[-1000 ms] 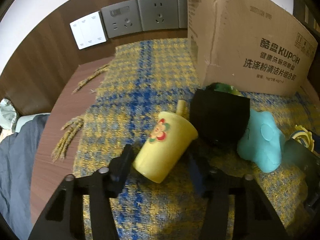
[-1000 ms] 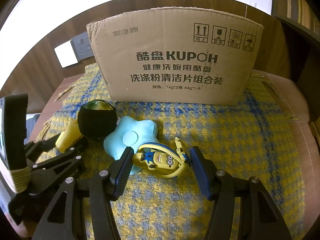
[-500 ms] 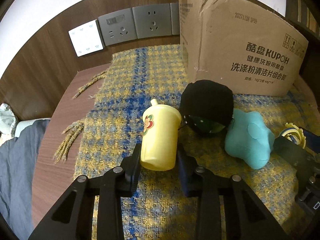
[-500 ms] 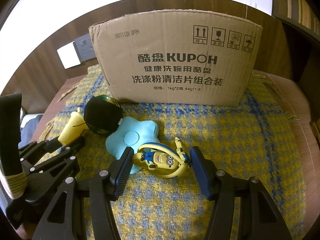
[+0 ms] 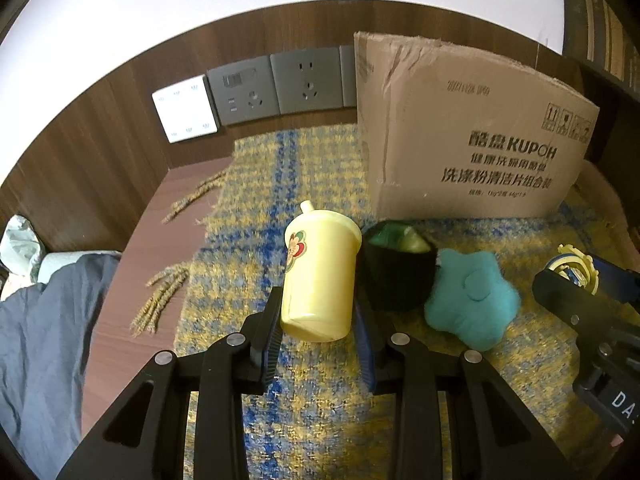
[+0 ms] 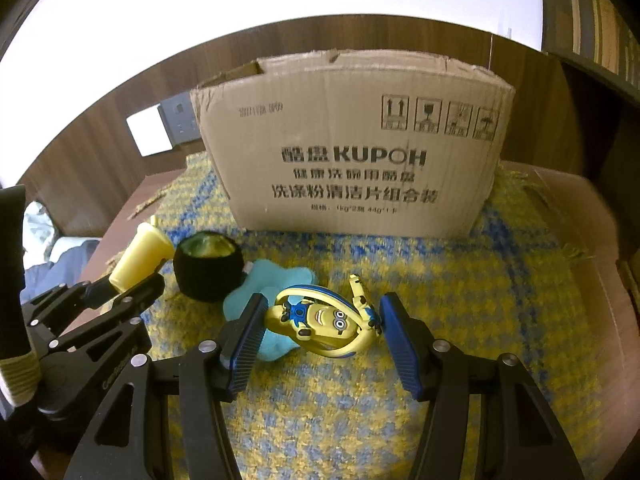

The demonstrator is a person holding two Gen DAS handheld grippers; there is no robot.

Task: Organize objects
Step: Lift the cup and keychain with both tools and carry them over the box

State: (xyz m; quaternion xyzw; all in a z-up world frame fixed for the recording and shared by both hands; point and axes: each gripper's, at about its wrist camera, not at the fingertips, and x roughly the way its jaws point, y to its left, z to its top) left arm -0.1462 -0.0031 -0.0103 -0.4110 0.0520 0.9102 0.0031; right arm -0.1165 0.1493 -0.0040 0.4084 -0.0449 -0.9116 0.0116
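My left gripper (image 5: 318, 322) is shut on a yellow cup (image 5: 318, 274) with a flower sticker and holds it upright; the cup also shows in the right wrist view (image 6: 142, 258). A black pouch with green contents (image 5: 394, 270) stands just right of the cup, then a teal star plush (image 5: 470, 300). My right gripper (image 6: 322, 330) is open, its jaws on both sides of a yellow Minion toy (image 6: 322, 320) that rests against the teal star (image 6: 276, 280). A cardboard box (image 6: 360, 152) stands behind, open at the top.
A yellow and blue woven cloth (image 6: 440, 300) covers the brown table (image 5: 132, 248). Wall sockets and a white switch (image 5: 186, 108) sit on the wooden back panel. Dark blue bedding (image 5: 44, 328) lies past the table's left edge. The cloth's tassels (image 5: 160, 296) hang left.
My left gripper closed on the tipped yellow cup and stood it upright, lifting it. The black pouch turned its opening up. My right gripper stayed around the Minion toy, which tilted slightly.
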